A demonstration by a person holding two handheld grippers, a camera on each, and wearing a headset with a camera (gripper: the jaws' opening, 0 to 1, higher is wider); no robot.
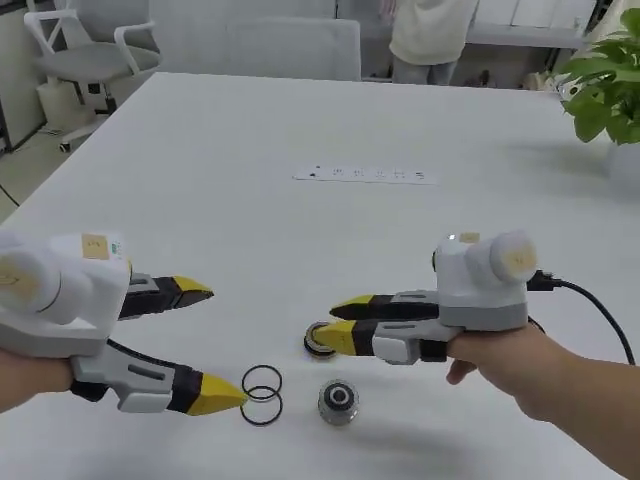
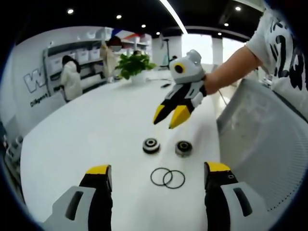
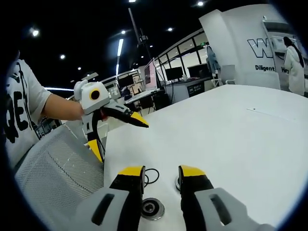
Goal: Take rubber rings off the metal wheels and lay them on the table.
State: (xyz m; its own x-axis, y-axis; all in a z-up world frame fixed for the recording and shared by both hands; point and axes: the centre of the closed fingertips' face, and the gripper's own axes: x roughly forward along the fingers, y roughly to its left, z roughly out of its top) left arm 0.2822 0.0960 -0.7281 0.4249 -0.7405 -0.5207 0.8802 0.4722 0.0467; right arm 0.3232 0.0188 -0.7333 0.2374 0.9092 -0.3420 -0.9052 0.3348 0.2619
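Two thin black rubber rings (image 1: 262,394) (image 2: 167,178) lie overlapping on the white table (image 1: 300,230). Beside them stands a silvery metal wheel (image 1: 338,400) (image 2: 184,148). A second wheel (image 1: 319,341) (image 2: 151,145) with a dark rim sits just behind it, partly hidden by my right gripper's lower jaw. My right gripper (image 1: 336,323) (image 3: 161,171) hovers over that wheel (image 3: 151,208), open a little with nothing between its jaws. Left of the rings, my left gripper (image 1: 212,343) (image 2: 158,168) is open wide and empty, jaws pointing at the rings.
A flush socket strip (image 1: 365,175) lies mid-table. A potted plant (image 1: 605,90) stands at the far right corner. Office chairs (image 1: 90,50) and a standing person (image 1: 430,40) are beyond the far edge. A black cable (image 1: 590,305) trails from the right gripper.
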